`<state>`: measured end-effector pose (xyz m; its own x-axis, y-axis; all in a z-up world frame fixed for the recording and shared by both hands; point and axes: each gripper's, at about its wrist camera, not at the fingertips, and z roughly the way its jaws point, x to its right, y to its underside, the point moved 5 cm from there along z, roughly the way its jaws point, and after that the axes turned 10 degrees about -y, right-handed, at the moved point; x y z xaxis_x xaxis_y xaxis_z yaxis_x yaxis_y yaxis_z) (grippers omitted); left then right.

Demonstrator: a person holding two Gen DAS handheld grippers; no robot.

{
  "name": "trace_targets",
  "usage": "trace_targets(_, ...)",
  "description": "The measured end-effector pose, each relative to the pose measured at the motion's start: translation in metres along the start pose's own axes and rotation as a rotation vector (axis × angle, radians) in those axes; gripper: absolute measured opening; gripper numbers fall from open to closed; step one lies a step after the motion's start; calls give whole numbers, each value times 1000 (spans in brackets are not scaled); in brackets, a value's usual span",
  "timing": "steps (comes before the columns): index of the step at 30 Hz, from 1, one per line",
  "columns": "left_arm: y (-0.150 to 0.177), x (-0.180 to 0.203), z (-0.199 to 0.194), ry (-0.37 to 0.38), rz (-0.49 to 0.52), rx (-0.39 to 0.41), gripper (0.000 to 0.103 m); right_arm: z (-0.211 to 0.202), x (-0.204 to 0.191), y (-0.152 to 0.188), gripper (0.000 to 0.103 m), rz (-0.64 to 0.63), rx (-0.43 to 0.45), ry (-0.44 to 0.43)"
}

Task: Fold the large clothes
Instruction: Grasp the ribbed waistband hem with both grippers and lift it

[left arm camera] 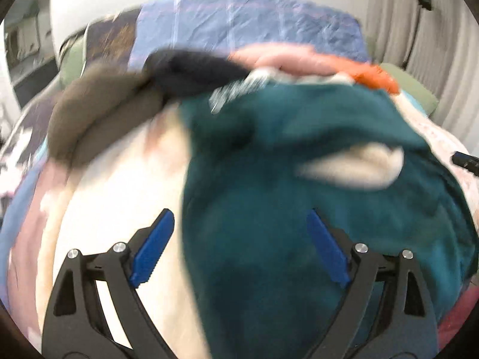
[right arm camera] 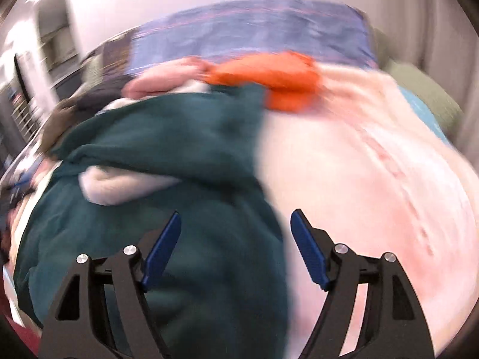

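A dark teal fleece garment [left arm camera: 284, 209] with a cream lining patch [left arm camera: 353, 167] lies crumpled on a bed covered by a pale pink blanket [left arm camera: 119, 185]. My left gripper [left arm camera: 239, 218] is open and empty above the garment's left edge. In the right wrist view the same teal garment [right arm camera: 167, 185] lies left of centre on the pink blanket [right arm camera: 374, 179]. My right gripper [right arm camera: 236, 220] is open and empty over the garment's right edge. Both views are motion-blurred.
Behind the teal garment lie a brown garment [left arm camera: 98, 107], a dark one [left arm camera: 191, 68], a pink one [left arm camera: 287, 59] and an orange one [right arm camera: 269, 80]. A blue cover [left arm camera: 248, 24] spans the bed head. Curtains [left arm camera: 434, 30] hang at right.
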<state>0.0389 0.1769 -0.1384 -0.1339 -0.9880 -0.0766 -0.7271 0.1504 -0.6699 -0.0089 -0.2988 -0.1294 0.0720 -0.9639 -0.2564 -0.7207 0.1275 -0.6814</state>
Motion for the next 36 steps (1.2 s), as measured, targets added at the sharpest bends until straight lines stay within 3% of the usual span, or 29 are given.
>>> trace_targets(2,23,-16,1,1,-40,-52,91,-8,28,19,76,121,-16,9)
trace_targets(4,39,-23,-1,30,-67,-81,90,-14,51,43,76,252,-38,-36)
trace_targets(6,55,-25,-7,79,-82,-96,90,-20,56,62,76,298,-46,-70)
trace_targets(12,87,-11,-19,263,-91,-128,91,-31,38,101,76,329,-65,-181)
trace_targets(17,111,-7,-30,312,-112,-136,91,-41,20,119,76,315,-77,-227)
trace_targets(19,117,-8,-41,372,-149,-130,91,-47,13,125,76,314,-72,-283)
trace_targets(21,123,-7,-49,437,-191,-120,91,-52,3,131,76,332,-65,-392)
trace_targets(27,134,18,-65,501,-192,-78,90,-50,-4,134,76,314,-88,-415)
trace_targets(28,134,20,-63,492,-194,-76,84,-48,-4,133,70,313,-95,-418)
trace_targets(29,133,22,-60,470,-201,-76,74,-44,-4,130,51,314,-102,-405)
trace_targets(31,129,22,-55,429,-219,-85,28,-39,1,125,20,341,-94,-372)
trace_targets(33,117,17,-62,432,-273,-60,20,-45,3,113,19,427,-49,-456)
trace_targets(36,79,6,-100,415,-274,90,19,-78,5,76,18,457,96,-551)
